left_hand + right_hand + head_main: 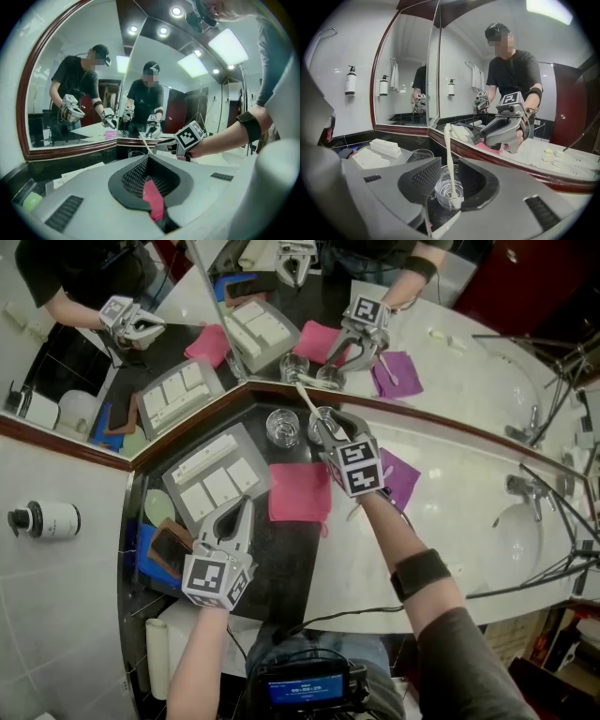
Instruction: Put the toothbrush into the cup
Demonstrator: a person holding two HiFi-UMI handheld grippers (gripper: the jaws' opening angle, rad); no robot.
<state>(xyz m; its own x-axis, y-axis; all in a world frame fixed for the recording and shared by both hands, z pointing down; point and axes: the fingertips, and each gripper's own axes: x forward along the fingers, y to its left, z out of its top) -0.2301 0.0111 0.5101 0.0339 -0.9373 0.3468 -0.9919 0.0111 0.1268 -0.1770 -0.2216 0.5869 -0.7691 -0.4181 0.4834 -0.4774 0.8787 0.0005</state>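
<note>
A white toothbrush [448, 154] stands brush-head down in a clear glass cup [449, 191] on the dark counter; its handle leans against the rim. My right gripper [449, 165] is open, with one jaw on each side of the cup and brush and neither pad pressing on them. From the head view the cup [324, 420] and toothbrush [307, 399] sit just past the right gripper [325, 430], close to the mirror. My left gripper [238, 510] rests low at the counter's front left, shut and empty [149, 159].
A second empty glass [282, 427] stands left of the cup. A pink towel [298, 491] lies at mid-counter and a purple cloth [401, 476] to its right. A tray of white boxes [217, 479] is on the left, a sink [511, 540] on the right, and mirrors behind.
</note>
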